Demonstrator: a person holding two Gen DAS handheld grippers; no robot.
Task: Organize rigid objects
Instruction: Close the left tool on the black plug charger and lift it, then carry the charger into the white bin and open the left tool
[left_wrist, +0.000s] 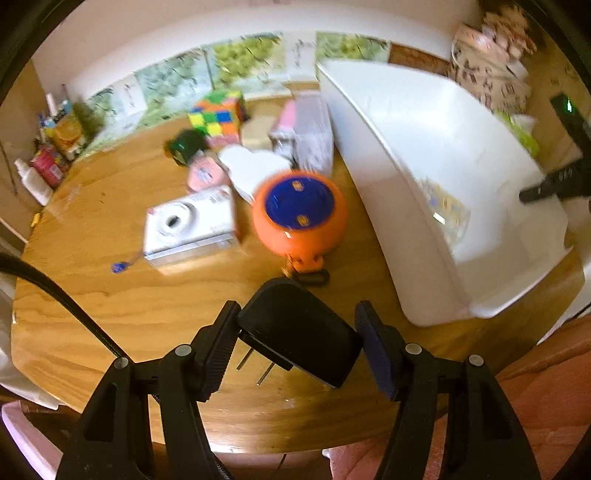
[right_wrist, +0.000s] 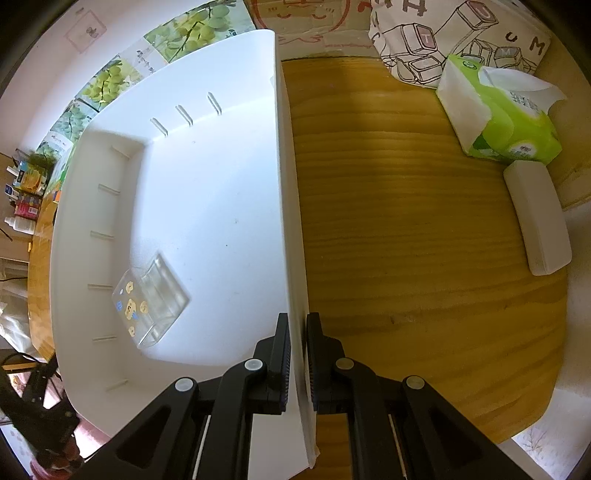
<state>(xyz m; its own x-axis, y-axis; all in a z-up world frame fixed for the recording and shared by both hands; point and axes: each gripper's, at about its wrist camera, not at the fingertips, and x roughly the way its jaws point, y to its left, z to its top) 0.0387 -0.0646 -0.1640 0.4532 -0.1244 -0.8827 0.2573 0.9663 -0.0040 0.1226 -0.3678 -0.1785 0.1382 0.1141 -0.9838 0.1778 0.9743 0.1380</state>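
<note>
My left gripper (left_wrist: 299, 336) is shut on a black plug adapter (left_wrist: 306, 332), its two metal prongs pointing down-left, lifted above the wooden table (left_wrist: 110, 302). Beyond it lie an orange round tape measure (left_wrist: 299, 214), a white compact camera (left_wrist: 192, 229), a colourful puzzle cube (left_wrist: 218, 118), a white heart-shaped box (left_wrist: 255, 170) and a pink item (left_wrist: 203, 173). The white bin (left_wrist: 424, 155) stands to the right. My right gripper (right_wrist: 298, 354) is shut on the bin's right wall (right_wrist: 291, 236), pointing straight down. Inside the bin lies a clear plastic box (right_wrist: 151, 299) with yellow stickers.
A green tissue pack (right_wrist: 506, 114), a white case (right_wrist: 535, 218) and a printed bag (right_wrist: 443, 37) sit on the table right of the bin. Bottles and packets (left_wrist: 48, 155) crowd the far left edge. A pink-and-white box (left_wrist: 306, 133) lies beside the bin.
</note>
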